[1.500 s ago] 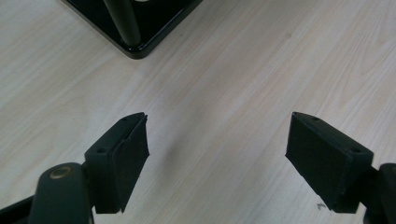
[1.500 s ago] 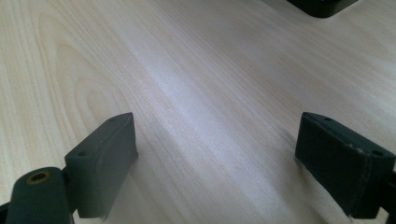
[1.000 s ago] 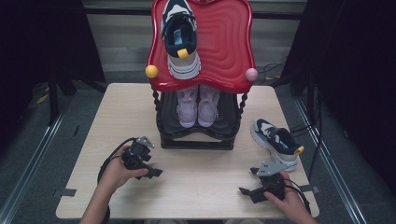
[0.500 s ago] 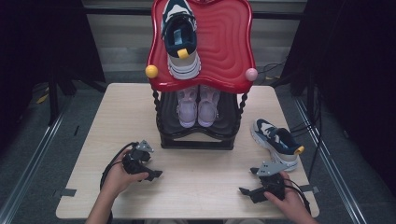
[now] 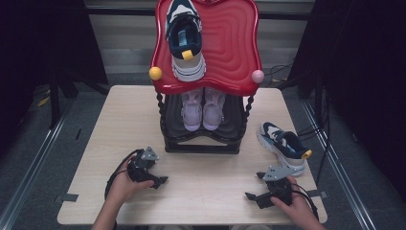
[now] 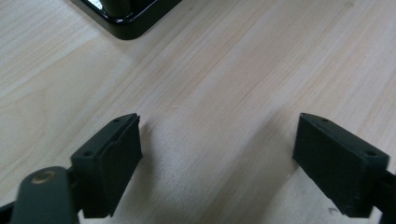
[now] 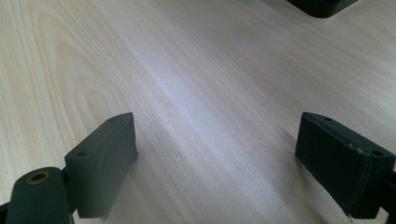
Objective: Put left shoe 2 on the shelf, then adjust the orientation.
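High view showed a navy, white and grey sneaker (image 5: 283,146) with a yellow heel tab lying on its sole on the table (image 5: 95,143), just right of the two-tier shoe rack (image 5: 203,139) and well apart from both tools. Its mate (image 5: 184,40) was seen on the red top shelf (image 5: 230,43), so the loose shoe was judged the likely target. The right gripper (image 5: 258,197), fingers spread wide over bare wood, would best be brought across the shoe's narrow waist. The left gripper (image 5: 155,181) was likewise held wide apart, empty.
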Demonstrator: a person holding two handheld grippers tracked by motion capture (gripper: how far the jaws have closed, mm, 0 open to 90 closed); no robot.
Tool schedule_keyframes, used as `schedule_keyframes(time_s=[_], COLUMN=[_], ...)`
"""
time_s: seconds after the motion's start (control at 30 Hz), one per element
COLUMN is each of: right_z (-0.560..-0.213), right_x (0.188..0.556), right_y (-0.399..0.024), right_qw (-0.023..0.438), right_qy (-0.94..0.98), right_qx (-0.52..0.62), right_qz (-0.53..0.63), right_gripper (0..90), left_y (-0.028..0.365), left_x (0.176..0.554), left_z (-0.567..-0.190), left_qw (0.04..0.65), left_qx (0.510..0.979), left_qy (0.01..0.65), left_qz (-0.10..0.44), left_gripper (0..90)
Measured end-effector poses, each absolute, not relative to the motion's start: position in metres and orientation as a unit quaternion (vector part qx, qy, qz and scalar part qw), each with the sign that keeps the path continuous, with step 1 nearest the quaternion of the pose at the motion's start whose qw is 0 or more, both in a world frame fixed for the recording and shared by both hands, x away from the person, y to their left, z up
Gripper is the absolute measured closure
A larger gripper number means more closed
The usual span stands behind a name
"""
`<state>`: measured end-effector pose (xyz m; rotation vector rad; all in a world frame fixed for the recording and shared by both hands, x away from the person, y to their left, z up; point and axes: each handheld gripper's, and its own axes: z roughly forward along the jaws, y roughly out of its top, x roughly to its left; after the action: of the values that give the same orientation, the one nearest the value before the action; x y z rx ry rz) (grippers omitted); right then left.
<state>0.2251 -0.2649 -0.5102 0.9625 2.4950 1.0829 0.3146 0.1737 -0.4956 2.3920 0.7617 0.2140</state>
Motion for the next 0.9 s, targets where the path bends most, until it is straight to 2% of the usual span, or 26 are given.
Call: schedule_keyframes(time_s=[0.23, 0.7, 0.9], right_z=[-0.51, -0.51, -0.51], right_x=[0.225, 0.225, 0.225], right_y=[-0.265, -0.265, -0.264], right_qw=[0.128, 0.128, 0.127], right_qy=[0.857, 0.858, 0.855], right_qx=[0.331, 0.331, 0.338], right_qz=[0.373, 0.372, 0.372], right_gripper=[12.0, 12.0, 12.0], left_y=[0.178, 0.177, 0.178], left_x=[0.311, 0.307, 0.307], left_z=[-0.499, -0.509, -0.51], left_qw=[0.325, 0.357, 0.365], left_qx=[0.898, 0.885, 0.883], left_qy=[0.284, 0.282, 0.277], left_qz=[0.088, 0.098, 0.102], left_gripper=[12.9, 0.4, 0.0])
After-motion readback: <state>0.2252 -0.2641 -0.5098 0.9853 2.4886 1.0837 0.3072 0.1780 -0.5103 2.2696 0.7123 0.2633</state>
